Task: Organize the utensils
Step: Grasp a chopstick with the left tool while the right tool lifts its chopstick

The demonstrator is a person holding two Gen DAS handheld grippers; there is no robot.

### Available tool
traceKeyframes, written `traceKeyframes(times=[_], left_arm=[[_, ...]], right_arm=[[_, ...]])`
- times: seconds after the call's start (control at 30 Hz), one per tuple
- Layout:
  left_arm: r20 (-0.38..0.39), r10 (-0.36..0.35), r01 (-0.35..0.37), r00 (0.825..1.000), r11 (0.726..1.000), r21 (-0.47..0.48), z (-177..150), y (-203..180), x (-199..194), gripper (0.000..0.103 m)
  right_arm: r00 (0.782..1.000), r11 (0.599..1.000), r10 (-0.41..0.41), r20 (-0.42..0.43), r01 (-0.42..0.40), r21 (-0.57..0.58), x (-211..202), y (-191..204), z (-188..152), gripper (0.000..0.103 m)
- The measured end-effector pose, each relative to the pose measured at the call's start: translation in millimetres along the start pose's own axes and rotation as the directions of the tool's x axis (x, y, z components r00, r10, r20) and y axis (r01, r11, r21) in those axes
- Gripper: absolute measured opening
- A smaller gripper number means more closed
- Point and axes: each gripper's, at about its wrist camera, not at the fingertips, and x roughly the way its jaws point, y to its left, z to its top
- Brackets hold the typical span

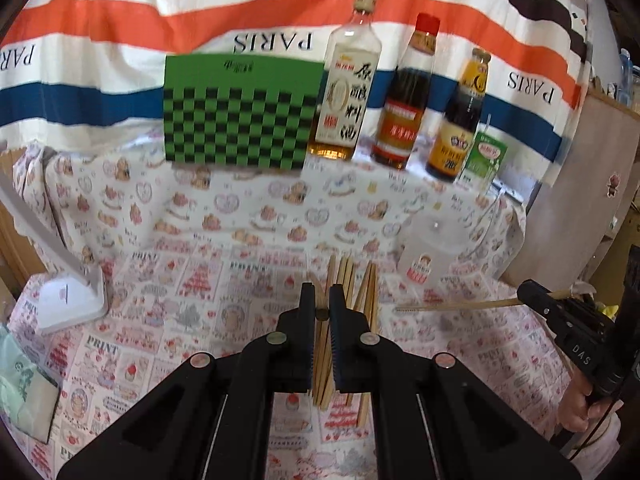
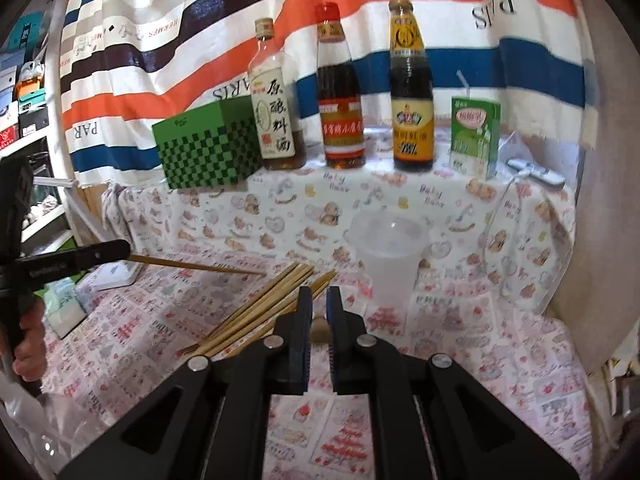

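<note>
Several wooden chopsticks (image 1: 370, 292) lie in a loose pile (image 2: 256, 308) on the patterned cloth. My left gripper (image 1: 323, 292) is shut on one chopstick; only its brown end (image 1: 321, 314) shows between the pads. The right wrist view shows that gripper (image 2: 120, 247) at the left, its chopstick (image 2: 192, 266) pointing right above the cloth. My right gripper (image 2: 319, 294) is shut on another chopstick end (image 2: 320, 326). In the left wrist view it (image 1: 528, 290) holds that stick (image 1: 456, 305) pointing left. A clear plastic cup (image 2: 390, 256) stands upright just behind and right of the pile (image 1: 432, 248).
On the raised back ledge stand a green checkered box (image 1: 240, 116), three sauce bottles (image 2: 340, 120) and a green drink carton (image 2: 476, 136). A white lamp base (image 1: 72, 300) and a tissue pack (image 2: 64, 304) sit at the left. A white cable (image 2: 508, 216) hangs at the right.
</note>
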Motion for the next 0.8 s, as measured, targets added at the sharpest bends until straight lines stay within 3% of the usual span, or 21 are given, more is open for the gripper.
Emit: traceKeyframes(times=[0.13, 0.37, 0.47, 0.7, 0.8], left_arm=[[0.052, -0.023, 0.022, 0.998, 1.0, 0.015, 14.3, -9.1, -4.8, 0.005], [0.147, -0.048, 0.041, 0.988, 0.998, 0.055, 42.7, -30.6, -17.2, 0.005], [0.155, -0.053, 0.042, 0.986, 0.996, 0.075, 57.7, -41.2, -13.8, 0.005], [0.181, -0.101, 0.079, 0.978, 0.989, 0.125, 93.6, -70.6, -6.4, 0.005], [0.153, -0.172, 0.155, 0.973, 0.981, 0.121, 108.4, -82.2, 0.3, 0.005]], right_arm=[[0.999, 0.999, 0.021, 0.027, -0.021, 0.025, -4.8, -0.5, 20.1, 0.006], [0.992, 0.999, -0.016, 0.128, 0.01, 0.043, -25.0, 2.1, 71.7, 0.006], [0.988, 0.996, -0.06, 0.145, 0.049, 0.078, -26.7, -2.4, 92.7, 0.006], [0.978, 0.985, -0.068, 0.199, 0.034, 0.17, -19.7, -25.5, 118.6, 0.006], [0.977, 0.981, -0.069, 0.203, 0.029, 0.193, -3.3, -38.3, 117.5, 0.006]])
